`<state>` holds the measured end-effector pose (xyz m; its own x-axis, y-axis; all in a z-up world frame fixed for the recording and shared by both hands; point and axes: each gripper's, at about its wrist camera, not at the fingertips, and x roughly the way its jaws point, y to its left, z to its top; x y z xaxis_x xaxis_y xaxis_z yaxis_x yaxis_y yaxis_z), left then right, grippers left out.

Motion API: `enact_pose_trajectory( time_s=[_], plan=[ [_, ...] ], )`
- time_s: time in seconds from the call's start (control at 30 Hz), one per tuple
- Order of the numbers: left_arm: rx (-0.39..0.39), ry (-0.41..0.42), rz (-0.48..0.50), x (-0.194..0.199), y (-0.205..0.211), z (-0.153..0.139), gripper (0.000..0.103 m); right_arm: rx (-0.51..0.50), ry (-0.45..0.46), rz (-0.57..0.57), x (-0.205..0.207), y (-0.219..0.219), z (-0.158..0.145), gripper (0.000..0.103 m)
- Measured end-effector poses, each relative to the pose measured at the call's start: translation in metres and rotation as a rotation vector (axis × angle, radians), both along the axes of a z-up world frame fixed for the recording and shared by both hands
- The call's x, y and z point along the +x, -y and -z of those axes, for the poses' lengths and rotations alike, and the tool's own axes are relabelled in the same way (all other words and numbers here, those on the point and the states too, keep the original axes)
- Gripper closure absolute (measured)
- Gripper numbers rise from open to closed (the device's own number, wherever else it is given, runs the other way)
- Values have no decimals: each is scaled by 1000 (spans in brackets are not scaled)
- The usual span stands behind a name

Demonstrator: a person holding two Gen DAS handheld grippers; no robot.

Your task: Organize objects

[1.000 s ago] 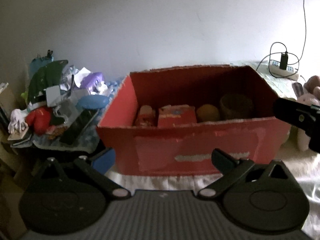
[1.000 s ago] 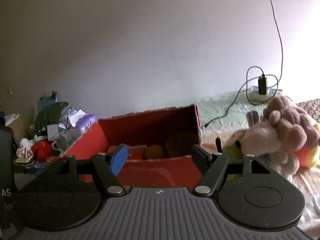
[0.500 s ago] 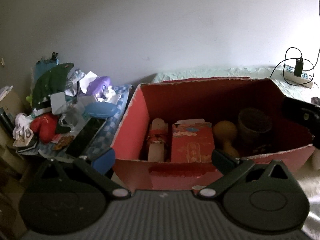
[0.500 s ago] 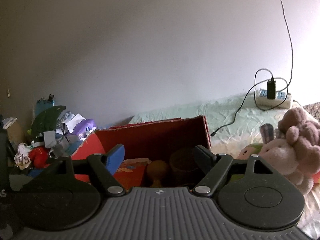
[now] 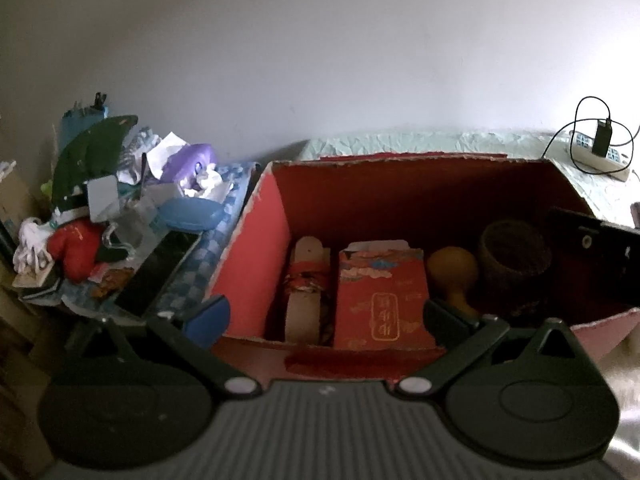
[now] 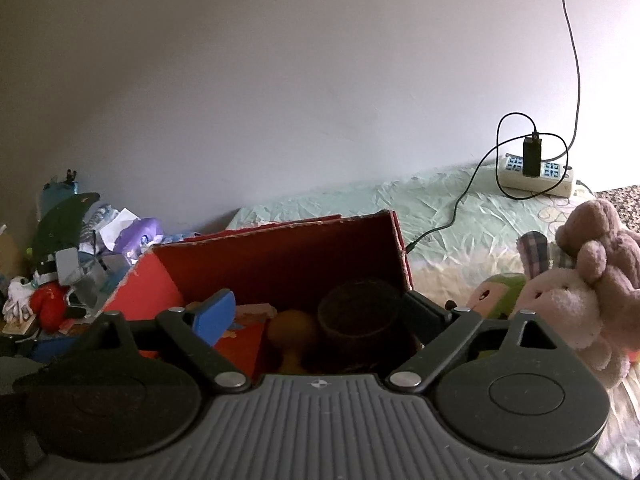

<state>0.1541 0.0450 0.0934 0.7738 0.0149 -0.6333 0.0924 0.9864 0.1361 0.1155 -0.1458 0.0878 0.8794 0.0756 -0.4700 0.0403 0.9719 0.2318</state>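
Observation:
A red cardboard box (image 5: 256,256) stands open on the bed. Inside lie a beige bundle tied with red cord (image 5: 306,292), a red packet with gold print (image 5: 380,296), a yellow gourd (image 5: 452,272) and a dark round cup (image 5: 514,248). My left gripper (image 5: 326,316) hovers open over the box's near wall, nothing between its fingers. My right gripper (image 6: 320,312) is open above the box's right end, over the cup (image 6: 360,312) and gourd (image 6: 290,332); part of it shows black at the box's right side (image 5: 592,256). Plush toys (image 6: 580,280) lie to the right of the box (image 6: 280,256).
A heap of clutter (image 5: 120,208) sits left of the box: a green cloth, a purple toy, a red item, a blue case, a dark flat slab. A power strip with charger and cable (image 6: 532,168) lies on the pale green sheet by the wall.
Both grippers have risen and moved forward over the box, so its contents now show from above. Both stay open and empty.

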Motion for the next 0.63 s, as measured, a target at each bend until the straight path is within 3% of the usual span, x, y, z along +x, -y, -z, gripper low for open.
enact_pose_trajectory(
  time_s=[0.37, 0.63],
  plan=[
    [-59, 10, 48, 12, -7, 4, 1, -47, -13, -9, 15, -5, 8, 11],
    [-36, 41, 32, 12, -6, 2, 3, -62, -6, -21, 18, -9, 9, 11]
  ],
)
